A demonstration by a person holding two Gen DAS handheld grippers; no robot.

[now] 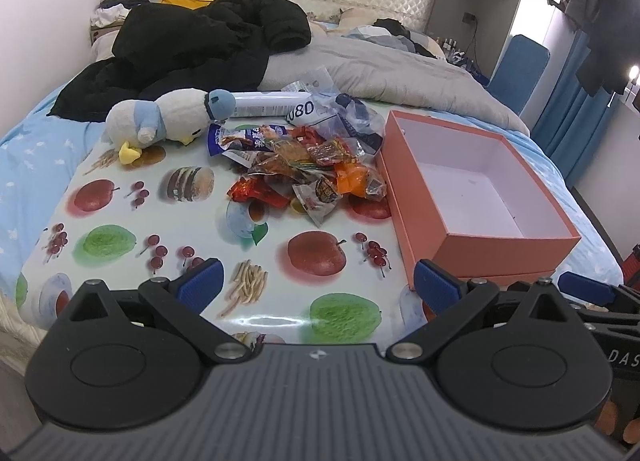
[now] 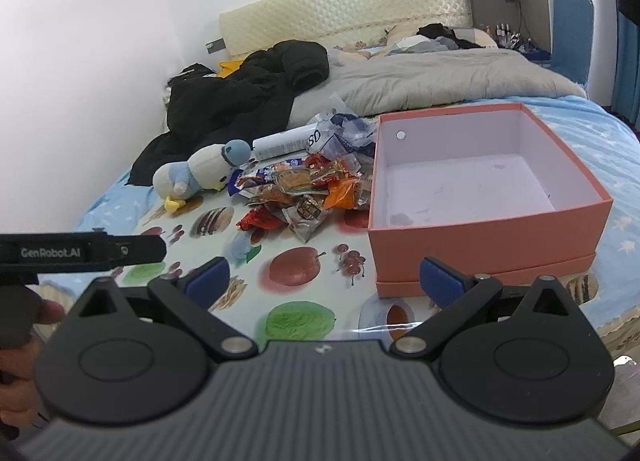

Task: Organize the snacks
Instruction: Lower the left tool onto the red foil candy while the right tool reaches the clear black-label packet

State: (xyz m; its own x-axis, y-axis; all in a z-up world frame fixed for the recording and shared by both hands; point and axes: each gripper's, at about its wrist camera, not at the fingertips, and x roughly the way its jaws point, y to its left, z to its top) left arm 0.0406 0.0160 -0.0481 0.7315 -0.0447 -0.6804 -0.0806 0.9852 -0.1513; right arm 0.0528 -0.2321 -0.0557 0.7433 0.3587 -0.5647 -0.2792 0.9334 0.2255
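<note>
Left wrist view: left gripper [image 1: 316, 285] spread wide, holding nothing, low over the fruit-print tablecloth [image 1: 120, 221]. Snack packet pile [image 1: 304, 169] heaped just left of the empty orange box [image 1: 472, 253].

Right wrist view: right gripper [image 2: 324, 281] likewise spread, empty. Plush penguin [image 2: 200, 173] left of pile [image 2: 304, 193].

snacks [image 1: 304, 165] left of box [image 1: 416, 197], touching.

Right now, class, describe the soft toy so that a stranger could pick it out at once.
Start at the orange box, which stands open on the fruit-print cloth, and cross the heap of snack packets beside it. On the far side of the heap lies the plush penguin, tipped over. It alone is soft and furry, white and pale blue with yellow feet.
</note>
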